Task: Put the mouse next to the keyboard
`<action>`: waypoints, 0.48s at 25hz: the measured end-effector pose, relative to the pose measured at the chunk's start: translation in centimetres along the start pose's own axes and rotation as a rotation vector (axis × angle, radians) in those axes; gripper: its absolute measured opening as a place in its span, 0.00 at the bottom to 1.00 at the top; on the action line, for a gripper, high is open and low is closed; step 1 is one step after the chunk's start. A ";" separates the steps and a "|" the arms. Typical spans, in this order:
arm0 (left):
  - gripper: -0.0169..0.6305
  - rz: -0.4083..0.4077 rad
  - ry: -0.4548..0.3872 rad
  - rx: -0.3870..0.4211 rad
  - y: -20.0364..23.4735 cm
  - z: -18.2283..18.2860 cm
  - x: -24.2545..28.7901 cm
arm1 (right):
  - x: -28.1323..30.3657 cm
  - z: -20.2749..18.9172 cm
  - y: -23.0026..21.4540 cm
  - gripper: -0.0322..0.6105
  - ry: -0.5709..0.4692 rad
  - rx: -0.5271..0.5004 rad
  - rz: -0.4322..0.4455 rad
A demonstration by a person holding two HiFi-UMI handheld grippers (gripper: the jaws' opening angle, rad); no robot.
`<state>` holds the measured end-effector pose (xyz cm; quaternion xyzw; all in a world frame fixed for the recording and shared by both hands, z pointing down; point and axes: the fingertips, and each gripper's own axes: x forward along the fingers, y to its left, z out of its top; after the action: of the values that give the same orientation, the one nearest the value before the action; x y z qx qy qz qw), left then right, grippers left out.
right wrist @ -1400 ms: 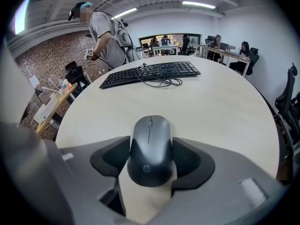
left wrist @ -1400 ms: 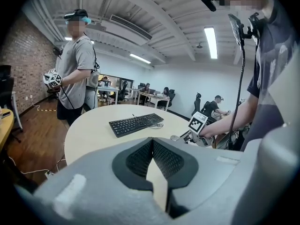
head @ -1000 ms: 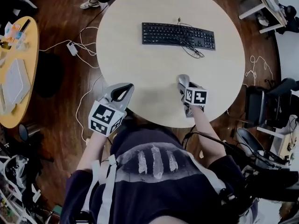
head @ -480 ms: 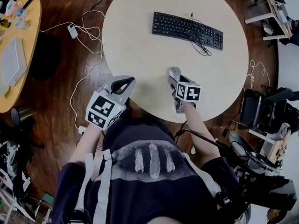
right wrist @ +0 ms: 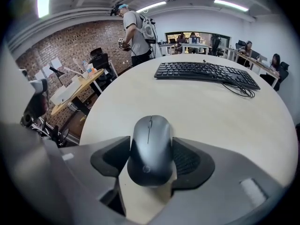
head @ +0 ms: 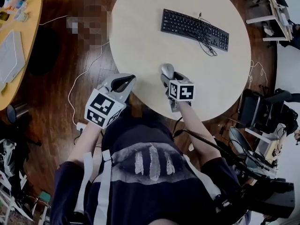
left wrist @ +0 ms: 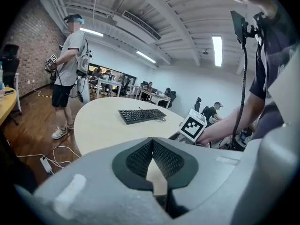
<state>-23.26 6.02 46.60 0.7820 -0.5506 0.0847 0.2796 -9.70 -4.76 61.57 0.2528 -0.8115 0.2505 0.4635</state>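
The left claw (head: 124, 82) hovers at the near-left rim of the round tabletop (head: 140, 36), its jaws pressed together on nothing. To its right, the right claw (head: 167, 77) is clamped on the dark grey mouse (right wrist: 150, 149). The pads grip the mouse's sides and its nose juts out ahead over the tabletop's near part. The black keyboard (head: 194, 29) lies well apart, farther right.

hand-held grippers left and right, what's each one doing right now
Left hand-held gripper: closed, holding nothing.
Right hand-held gripper: closed on the black mouse.
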 end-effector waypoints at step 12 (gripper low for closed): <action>0.03 0.023 -0.007 -0.058 3.2 -2.1 -2.9 | 1.1 0.8 3.4 0.49 0.022 -0.021 -0.016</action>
<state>-26.91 8.73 48.14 0.7675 -0.5627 0.0690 0.2991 -12.90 -2.95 61.55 0.2515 -0.8069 0.2411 0.4771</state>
